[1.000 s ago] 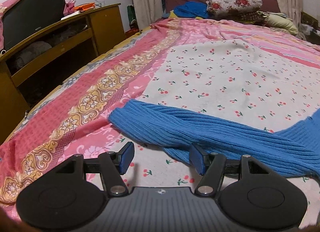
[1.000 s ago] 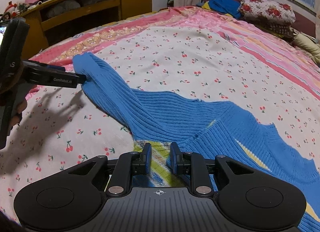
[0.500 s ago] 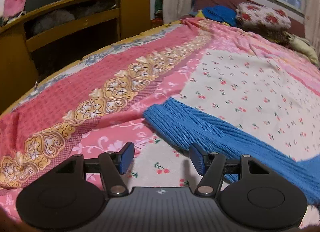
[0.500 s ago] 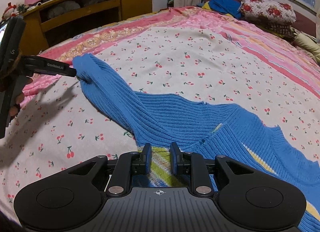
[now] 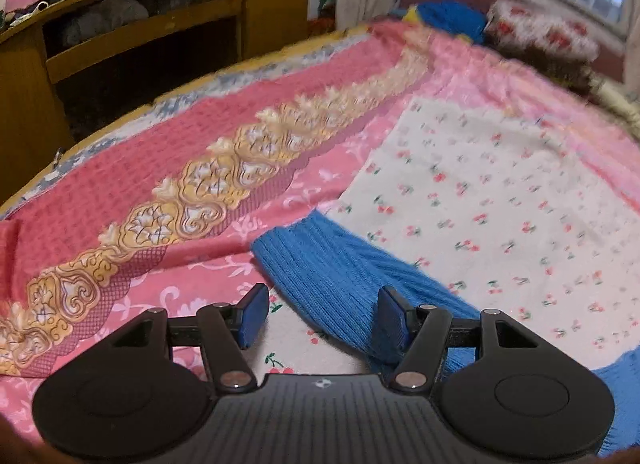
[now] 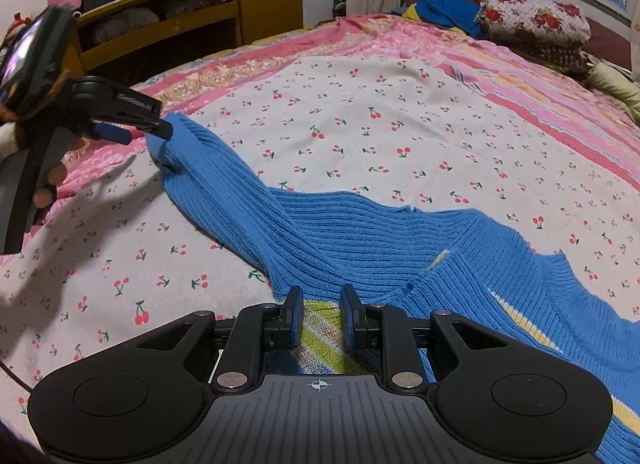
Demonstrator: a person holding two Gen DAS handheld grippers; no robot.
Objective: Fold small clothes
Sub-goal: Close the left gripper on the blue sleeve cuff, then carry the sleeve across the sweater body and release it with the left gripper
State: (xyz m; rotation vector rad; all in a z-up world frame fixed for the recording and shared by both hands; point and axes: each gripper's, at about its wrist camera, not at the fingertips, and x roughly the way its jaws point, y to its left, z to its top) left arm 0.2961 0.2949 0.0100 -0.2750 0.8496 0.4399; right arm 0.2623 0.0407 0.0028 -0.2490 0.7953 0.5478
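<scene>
One blue sweater (image 6: 360, 224), sleeve between released left hand-held gripper (image 5: 320, 316), hem under narrowed right hand-held gripper (image 6: 320, 316).

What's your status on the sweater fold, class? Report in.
Left gripper open, astride sleeve of blue sweater. Right gripper narrow over its striped part, grip unclear. Sweater unfolded on bed; nothing blocking.
</scene>
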